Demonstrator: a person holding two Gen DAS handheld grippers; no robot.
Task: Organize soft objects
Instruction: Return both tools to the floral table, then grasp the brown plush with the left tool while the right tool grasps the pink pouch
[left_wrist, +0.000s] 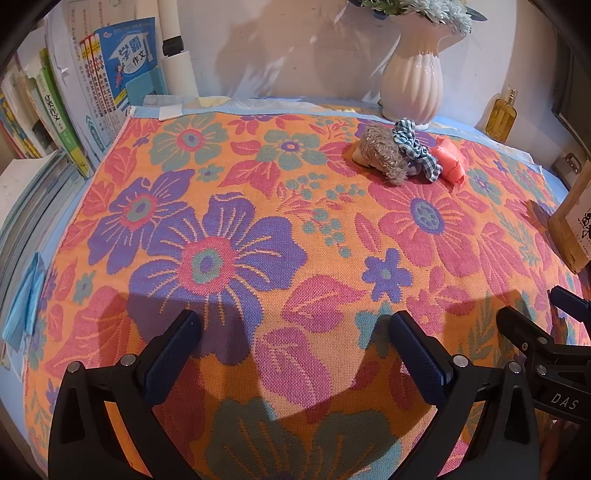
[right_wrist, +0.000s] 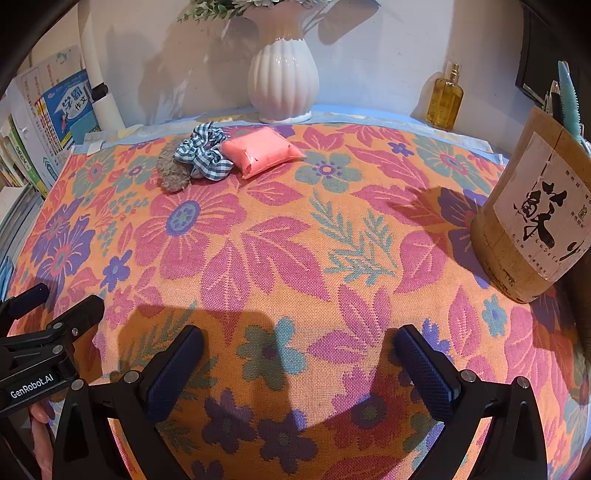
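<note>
At the far edge of the flowered cloth (right_wrist: 280, 258) on the bench, a furry plush toy (right_wrist: 171, 171), a checked scrunchie (right_wrist: 205, 151) and a pink pouch (right_wrist: 260, 151) lie touching in a row before the white vase (right_wrist: 282, 81). Nearer, the left tongs (left_wrist: 295, 334) and right tongs (right_wrist: 299, 349) hover wide apart, gripping nothing.

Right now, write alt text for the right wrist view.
Three soft items cluster at the far side of a floral cloth: a furry plush toy, a checked scrunchie and a pink pouch, before a white vase. The right hand-held gripper is open and empty.
</note>
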